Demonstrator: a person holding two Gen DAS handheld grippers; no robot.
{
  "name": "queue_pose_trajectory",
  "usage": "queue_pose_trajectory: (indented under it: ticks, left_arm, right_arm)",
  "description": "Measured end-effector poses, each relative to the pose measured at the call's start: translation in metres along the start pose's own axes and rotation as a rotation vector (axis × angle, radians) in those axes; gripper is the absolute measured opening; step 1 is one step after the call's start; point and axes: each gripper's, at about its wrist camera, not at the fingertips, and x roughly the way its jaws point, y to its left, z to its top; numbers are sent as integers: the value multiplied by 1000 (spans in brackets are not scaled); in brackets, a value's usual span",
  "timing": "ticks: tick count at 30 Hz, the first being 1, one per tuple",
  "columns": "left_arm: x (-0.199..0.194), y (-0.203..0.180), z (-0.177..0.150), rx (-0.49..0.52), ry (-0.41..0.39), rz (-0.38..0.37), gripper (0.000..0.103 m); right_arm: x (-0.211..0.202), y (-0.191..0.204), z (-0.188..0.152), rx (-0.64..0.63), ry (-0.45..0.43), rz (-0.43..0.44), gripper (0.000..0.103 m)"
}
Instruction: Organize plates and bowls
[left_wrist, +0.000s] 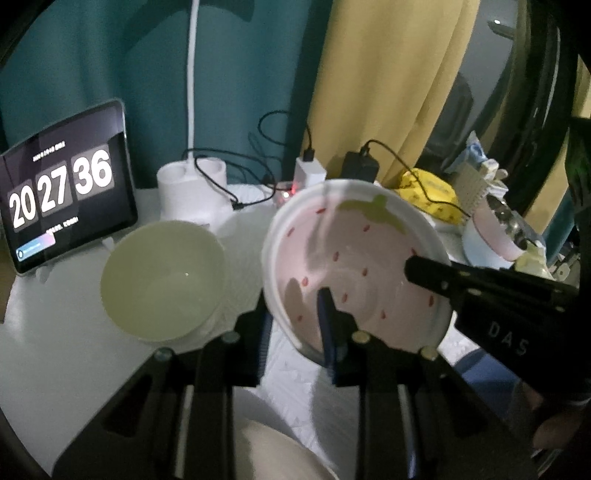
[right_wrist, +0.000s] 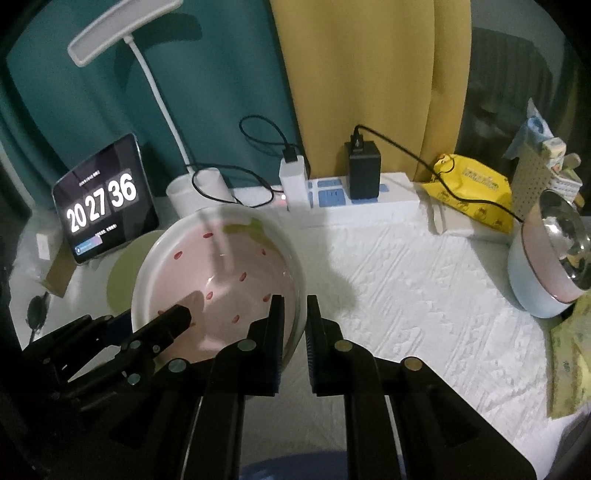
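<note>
A pink strawberry-pattern bowl with a white rim is held tilted above the table. My left gripper is shut on its near-left rim, one finger inside, one outside. My right gripper is shut on the bowl's right rim; it enters the left wrist view from the right. A pale green bowl sits on the table to the left; in the right wrist view it is partly hidden behind the pink bowl.
A tablet clock stands back left, a white lamp base and power strip with chargers along the back. A yellow pack and a steel-lined pot stand at the right. A white cloth covers the table.
</note>
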Motion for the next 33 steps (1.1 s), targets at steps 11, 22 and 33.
queue_pose_trajectory:
  ticks: [11, 22, 33]
  left_arm:
    - [-37, -11, -6, 15, -46, -23, 24]
    - [-68, -26, -20, 39, -71, -43, 24]
    - [-87, -46, -37, 69, -75, -68, 24]
  right_arm:
    - [-42, 6, -9, -5, -53, -4, 12]
    - [-80, 5, -25, 2, -92, -10, 12]
    - [-108, -4, -48, 26, -112, -20, 12]
